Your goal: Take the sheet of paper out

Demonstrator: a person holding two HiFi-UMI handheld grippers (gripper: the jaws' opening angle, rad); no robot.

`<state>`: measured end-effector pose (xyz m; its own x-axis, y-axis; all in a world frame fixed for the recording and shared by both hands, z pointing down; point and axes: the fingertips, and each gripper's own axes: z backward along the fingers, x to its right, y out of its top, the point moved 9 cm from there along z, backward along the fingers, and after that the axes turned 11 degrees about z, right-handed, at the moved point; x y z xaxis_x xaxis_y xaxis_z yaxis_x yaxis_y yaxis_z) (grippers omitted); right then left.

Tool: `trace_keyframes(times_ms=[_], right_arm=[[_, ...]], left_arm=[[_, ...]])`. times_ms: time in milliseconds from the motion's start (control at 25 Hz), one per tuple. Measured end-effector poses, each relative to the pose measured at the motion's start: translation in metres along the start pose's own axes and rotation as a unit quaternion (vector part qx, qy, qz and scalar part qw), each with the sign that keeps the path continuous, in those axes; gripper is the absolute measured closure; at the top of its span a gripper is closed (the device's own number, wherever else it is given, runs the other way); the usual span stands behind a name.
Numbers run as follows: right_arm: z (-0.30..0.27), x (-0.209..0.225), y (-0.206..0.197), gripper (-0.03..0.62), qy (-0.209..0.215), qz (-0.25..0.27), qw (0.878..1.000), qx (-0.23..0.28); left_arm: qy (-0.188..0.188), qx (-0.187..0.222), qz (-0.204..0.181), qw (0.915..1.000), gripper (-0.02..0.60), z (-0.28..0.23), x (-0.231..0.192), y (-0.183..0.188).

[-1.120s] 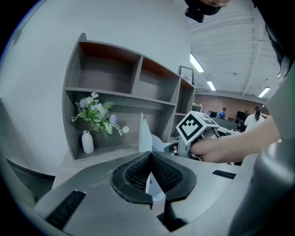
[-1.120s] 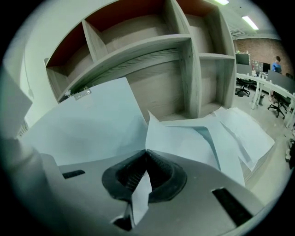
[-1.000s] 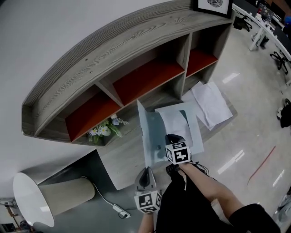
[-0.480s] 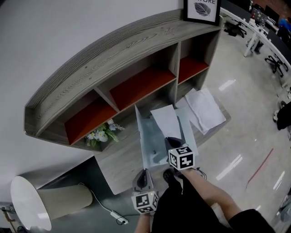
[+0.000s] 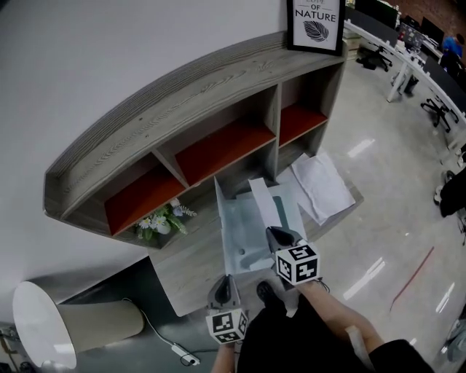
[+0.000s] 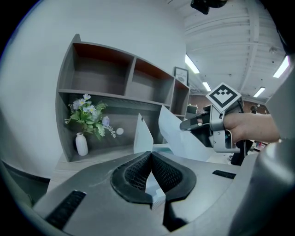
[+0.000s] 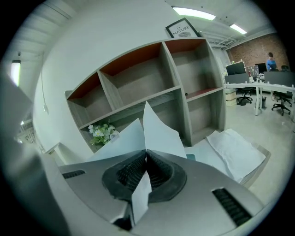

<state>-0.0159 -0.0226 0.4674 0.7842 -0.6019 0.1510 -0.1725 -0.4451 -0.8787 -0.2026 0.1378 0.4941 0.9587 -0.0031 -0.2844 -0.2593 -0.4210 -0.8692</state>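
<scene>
A pale blue folder (image 5: pixel 244 244) lies open on the grey desk (image 5: pixel 191 256), with one flap (image 6: pixel 142 136) standing upright. My left gripper (image 5: pixel 224 283) sits at the folder's near edge, shut on that pale blue edge (image 6: pixel 152 186). Further right, my right gripper (image 5: pixel 275 234) is shut on a white sheet of paper (image 5: pixel 262 198). It holds the sheet lifted and bent above the folder. In the right gripper view the sheet (image 7: pixel 159 131) rises in two folds from the closed jaws (image 7: pixel 145 159). In the left gripper view the right gripper (image 6: pixel 199 123) grips the sheet (image 6: pixel 177 138).
A stack of white papers (image 5: pixel 320 186) lies at the desk's right end. A grey shelf unit with red-backed compartments (image 5: pixel 218 135) stands behind the folder. A small vase of flowers (image 5: pixel 162 218) is on the left, a framed print (image 5: pixel 315 22) is on top, and a lamp (image 5: pixel 51 324) stands on the floor.
My right gripper has risen with the sheet, which now stands higher and narrower above the folder. The left gripper has stayed at the folder's near edge.
</scene>
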Motion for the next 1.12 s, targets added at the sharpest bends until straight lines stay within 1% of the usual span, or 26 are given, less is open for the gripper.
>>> trace_keyframes(times_ms=[120,240,480,600,840,1120], right_arm=[[0.013,0.004,0.005,0.581,0.008,0.007,1.000,0.012],[0.026,0.012,0.010,0.581,0.019,0.019,0.999,0.020],[0.056,0.032,0.018,0.581,0.036,0.030,0.998,0.036],[0.069,0.044,0.020,0.582,0.041,0.035,0.998,0.044],[0.095,0.066,0.022,0.580,0.052,0.046,0.996,0.055],[0.128,0.083,0.026,0.581,0.073,0.101,0.990,0.071]], left_arm=[[0.011,-0.001,-0.008,0.9999,0.568,0.000,0.004,0.000],[0.030,-0.001,-0.016,0.9994,0.568,0.000,0.011,-0.001],[0.053,0.010,0.005,0.9985,0.568,0.001,0.031,-0.006],[0.064,0.016,0.004,0.9978,0.568,0.003,0.046,-0.008],[0.070,0.026,0.003,0.9972,0.568,0.006,0.075,-0.007],[0.066,0.054,0.012,0.9963,0.569,0.013,0.114,0.006]])
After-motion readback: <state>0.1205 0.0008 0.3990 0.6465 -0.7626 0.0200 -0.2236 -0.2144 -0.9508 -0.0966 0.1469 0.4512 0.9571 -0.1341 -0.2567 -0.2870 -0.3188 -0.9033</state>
